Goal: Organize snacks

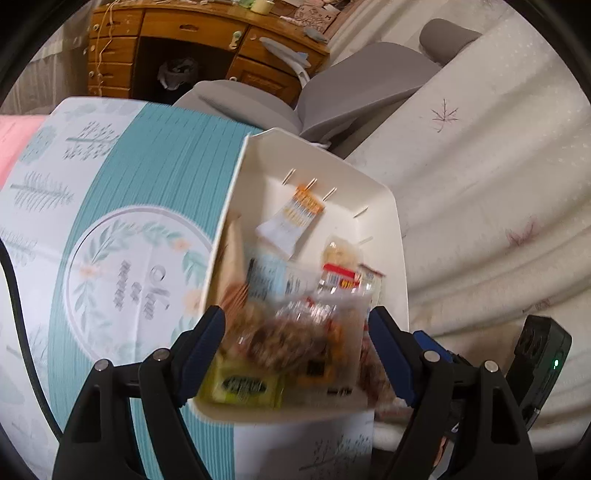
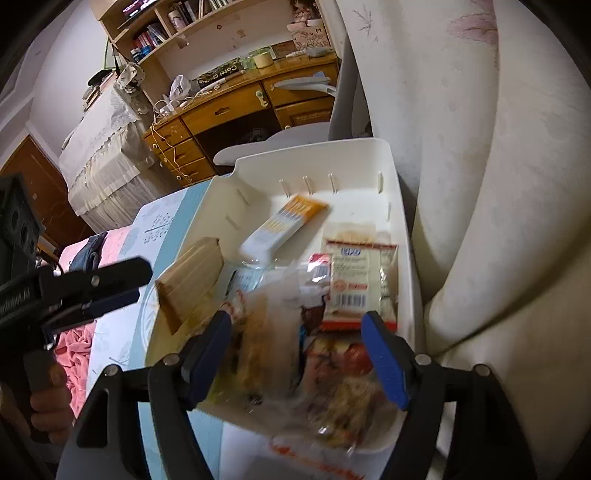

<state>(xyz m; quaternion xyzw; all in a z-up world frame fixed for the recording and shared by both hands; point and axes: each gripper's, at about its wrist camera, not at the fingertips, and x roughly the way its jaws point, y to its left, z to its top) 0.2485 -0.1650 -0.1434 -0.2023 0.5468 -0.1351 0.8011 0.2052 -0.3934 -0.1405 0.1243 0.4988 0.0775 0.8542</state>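
We find the snacks piled in a white bin [image 2: 400,236] that sits on a worktop with a teal, leaf-printed cloth [image 1: 155,177]. At the far end of the bin lies an orange-and-white packet [image 2: 284,225]. Beside it, toward the right wall, lies a clear pouch with a red-and-white label [image 2: 360,280]. A brown paper packet [image 2: 192,278] leans against the left wall. Nearer us the bags are heaped and blurred; we make out a clear bag of brown pieces [image 1: 295,336] and a yellow-green packet [image 1: 243,386], no more.

Our left tool [image 1: 297,354] hangs over the near end of the bin, jaws spread wide either side of the clear bag, pads off it as far as we can tell. Our right tool [image 2: 295,358] hangs over the same heap, jaws also wide, nothing pinched between them. The left tool shows at the left edge of the right wrist view, gripped by a hand [image 2: 44,402].

Beyond the bin: a grey chair [image 1: 354,88], a wooden desk [image 2: 236,107] with drawers, bookshelves [image 2: 173,22] above it. A pale floral cover [image 1: 498,184] rises on the right.
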